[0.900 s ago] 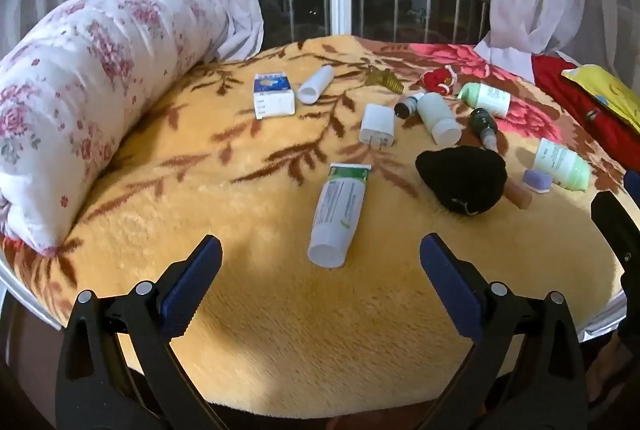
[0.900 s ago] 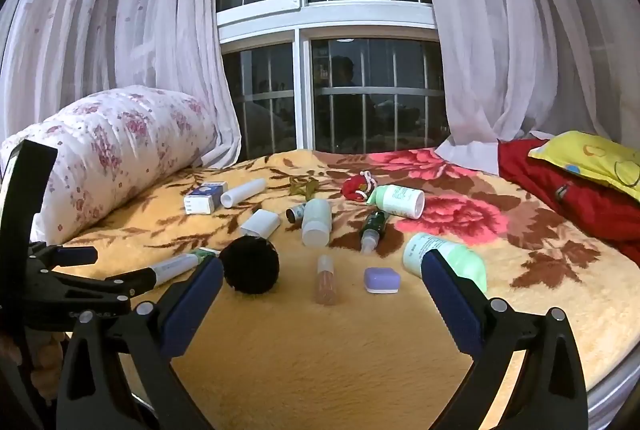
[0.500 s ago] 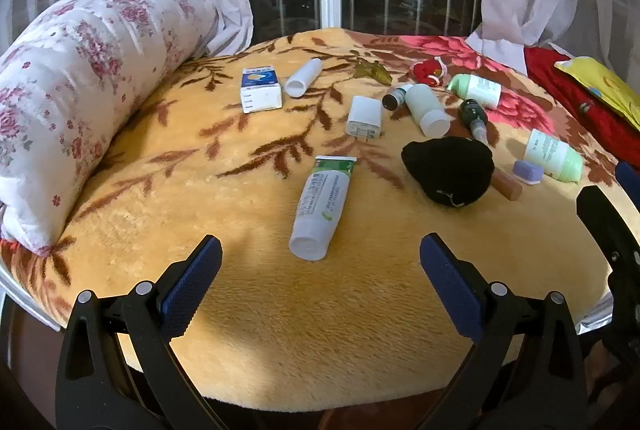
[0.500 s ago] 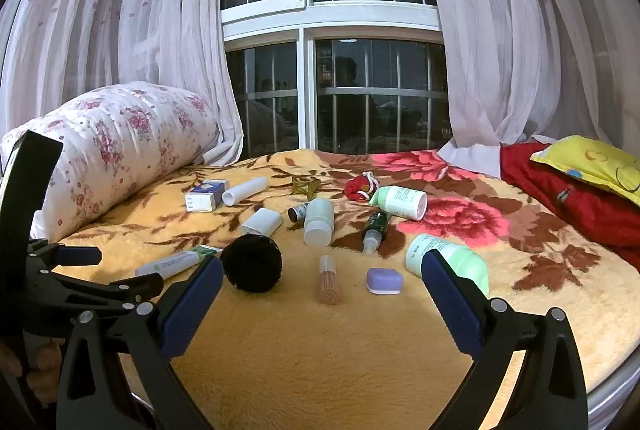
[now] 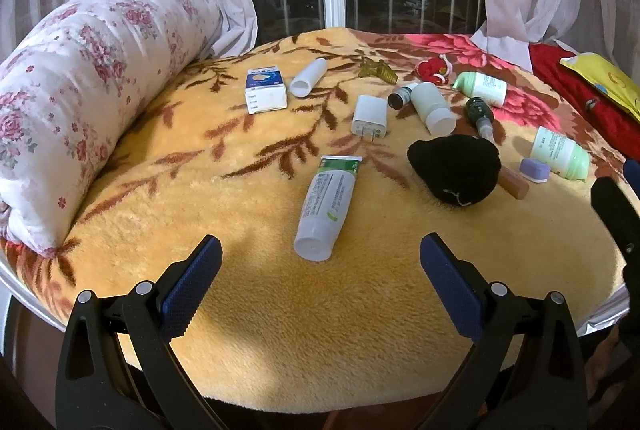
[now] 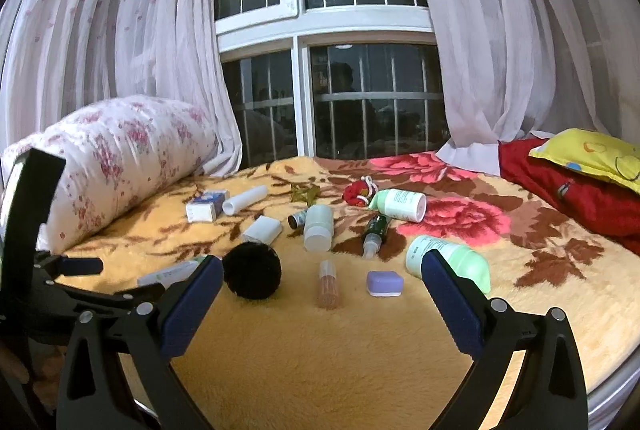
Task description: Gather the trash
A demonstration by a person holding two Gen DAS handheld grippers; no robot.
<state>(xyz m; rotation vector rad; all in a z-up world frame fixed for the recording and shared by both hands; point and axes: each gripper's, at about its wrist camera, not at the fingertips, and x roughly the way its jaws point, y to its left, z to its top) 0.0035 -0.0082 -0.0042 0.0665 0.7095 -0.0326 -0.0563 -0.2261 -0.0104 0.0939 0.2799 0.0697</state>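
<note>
Several items lie on a yellow floral blanket (image 5: 248, 294). A white and green tube (image 5: 326, 205) lies nearest my left gripper (image 5: 320, 286), which is open and empty just short of it. A black pouch (image 5: 456, 168) lies to its right. My right gripper (image 6: 322, 294) is open and empty, with a small peach bottle (image 6: 329, 284), a purple block (image 6: 385, 283) and a green-capped bottle (image 6: 448, 262) just ahead. The black pouch also shows in the right wrist view (image 6: 252, 270). Further back lie a white box (image 5: 265, 90), a white charger (image 5: 370, 116) and several bottles.
A rolled floral quilt (image 5: 80, 86) lies along the left edge. Red fabric (image 6: 572, 186) and a yellow pillow (image 6: 592, 154) sit at the right. A window (image 6: 340, 102) and curtains stand behind. The left gripper shows at the left of the right wrist view (image 6: 60, 294).
Both views have shifted a little; the left gripper has drawn slightly closer to the tube. Both grippers stay open and empty. No item on the blanket has moved.
</note>
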